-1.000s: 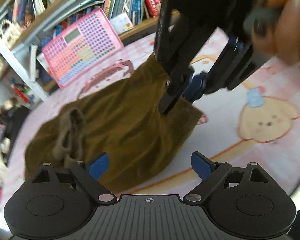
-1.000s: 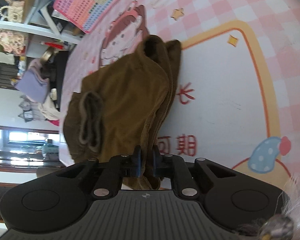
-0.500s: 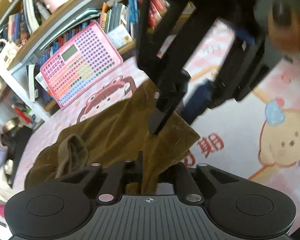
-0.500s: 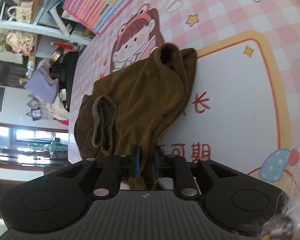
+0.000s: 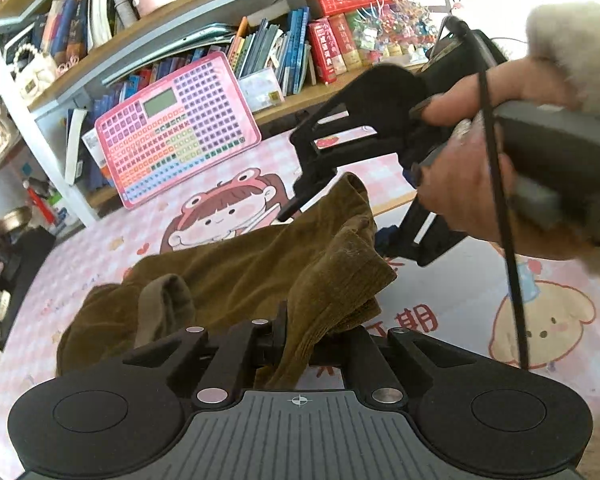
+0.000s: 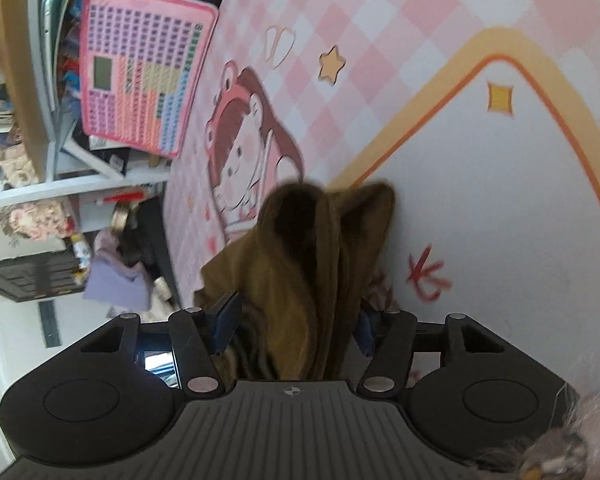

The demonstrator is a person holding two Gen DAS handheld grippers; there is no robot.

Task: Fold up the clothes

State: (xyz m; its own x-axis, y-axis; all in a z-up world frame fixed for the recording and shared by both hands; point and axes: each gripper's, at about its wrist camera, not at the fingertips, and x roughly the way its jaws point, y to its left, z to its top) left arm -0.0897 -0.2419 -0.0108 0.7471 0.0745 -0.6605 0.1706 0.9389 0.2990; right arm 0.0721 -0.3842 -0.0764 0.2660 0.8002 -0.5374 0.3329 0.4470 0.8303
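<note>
**Hand-over of the brown garment, left side taking the hold**

Pink cartoon-print tabletop [image 5: 452, 304], with a bookshelf [image 5: 148, 52] behind it, carries a crumpled brown corduroy garment [image 5: 236, 272]. A second ago the left gripper [image 5: 284, 340] stood wide apart above the cloth; now it is clenched on a raised fold near the hem. Meanwhile the right gripper [image 6: 296, 324], which had pinched that same edge, is opening, the fabric loose between its blue pads [image 6: 224, 320]. Judging by this, the hold has passed to the left, freeing the right to seek another corner for the fold
</note>
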